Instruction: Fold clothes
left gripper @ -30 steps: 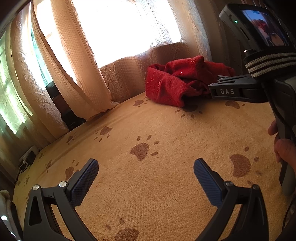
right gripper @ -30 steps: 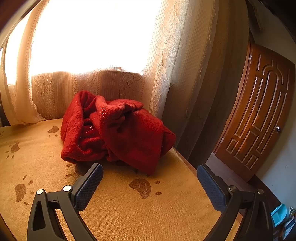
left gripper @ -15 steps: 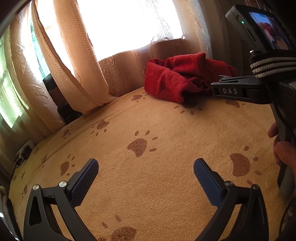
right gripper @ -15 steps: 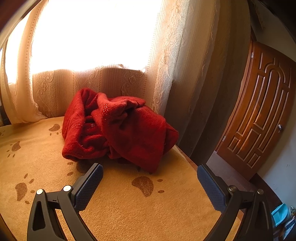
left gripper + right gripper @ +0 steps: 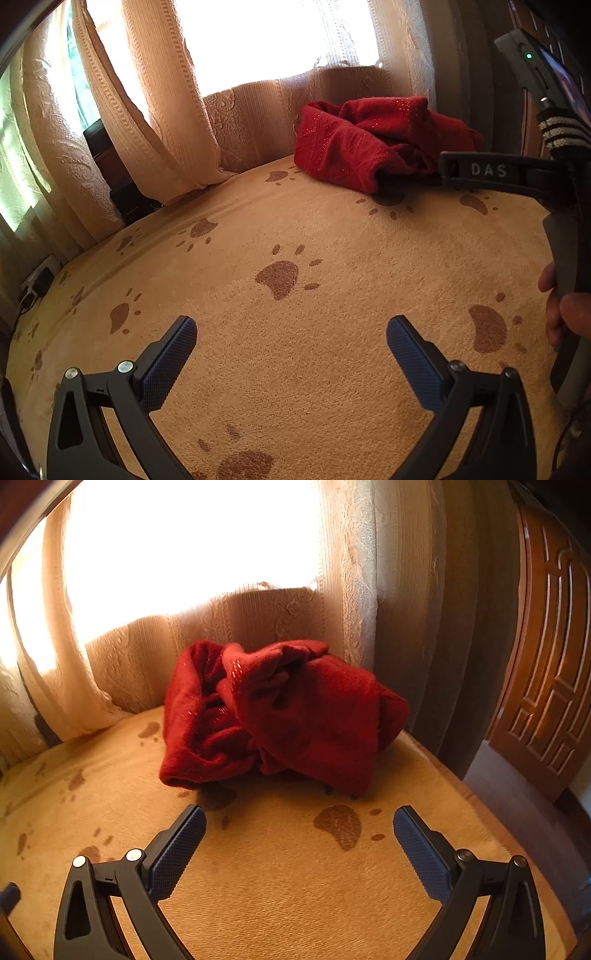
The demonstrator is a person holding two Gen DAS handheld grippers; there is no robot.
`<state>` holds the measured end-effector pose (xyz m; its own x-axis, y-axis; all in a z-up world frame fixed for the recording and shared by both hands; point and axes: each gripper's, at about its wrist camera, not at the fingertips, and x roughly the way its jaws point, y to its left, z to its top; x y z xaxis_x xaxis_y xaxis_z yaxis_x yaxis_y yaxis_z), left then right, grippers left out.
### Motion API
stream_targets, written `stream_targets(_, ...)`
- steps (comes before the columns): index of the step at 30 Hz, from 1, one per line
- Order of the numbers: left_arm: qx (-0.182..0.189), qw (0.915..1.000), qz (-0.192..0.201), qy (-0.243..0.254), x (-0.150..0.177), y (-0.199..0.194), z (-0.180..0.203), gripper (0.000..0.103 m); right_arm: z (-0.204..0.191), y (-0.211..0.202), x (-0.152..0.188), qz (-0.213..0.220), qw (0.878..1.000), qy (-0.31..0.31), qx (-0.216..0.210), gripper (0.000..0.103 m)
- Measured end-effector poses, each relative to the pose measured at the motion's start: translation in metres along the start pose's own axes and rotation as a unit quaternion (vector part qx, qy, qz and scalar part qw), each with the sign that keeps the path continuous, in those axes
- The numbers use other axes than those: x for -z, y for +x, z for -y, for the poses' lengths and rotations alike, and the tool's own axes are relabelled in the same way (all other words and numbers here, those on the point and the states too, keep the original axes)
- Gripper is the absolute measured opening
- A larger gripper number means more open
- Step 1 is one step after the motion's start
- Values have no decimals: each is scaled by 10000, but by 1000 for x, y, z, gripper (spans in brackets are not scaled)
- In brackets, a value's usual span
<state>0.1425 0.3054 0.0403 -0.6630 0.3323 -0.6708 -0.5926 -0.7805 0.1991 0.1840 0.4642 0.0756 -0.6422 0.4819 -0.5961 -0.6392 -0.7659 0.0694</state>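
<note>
Garment: crumpled red garment (image 5: pixel 280 716) at 12 o'clock on the paw-print blanket (image 5: pixel 280 886), against the curtain (image 5: pixel 147 657).
Right gripper (image 5: pixel 299 843): jaws wide, empty, near garment.
Left gripper (image 5: pixel 291 354): jaws wide, empty, well apart.

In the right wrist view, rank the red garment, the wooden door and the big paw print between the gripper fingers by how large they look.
1. red garment
2. wooden door, cut off by the frame edge, so its rank is unsure
3. paw print, clearly smallest

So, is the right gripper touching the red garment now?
Apart. In the right wrist view, bare blanket shows between the open right gripper and the red garment.
</note>
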Motion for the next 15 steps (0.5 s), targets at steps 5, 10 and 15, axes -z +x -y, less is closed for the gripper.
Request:
stream_targets(5,-143,9987,-177,-446,0,9,-23,103,11,-95,1,2384,9708,205,140,103)
stream_targets(10,-360,9946,-162,-959,4,11,-49,103,36,-54,5,1496,9839,872,-435,103)
stream_targets(15,-418,9913,-34,-1251,5,8,-66,103,60,-34,10,1120,9757,1514,-1117,103)
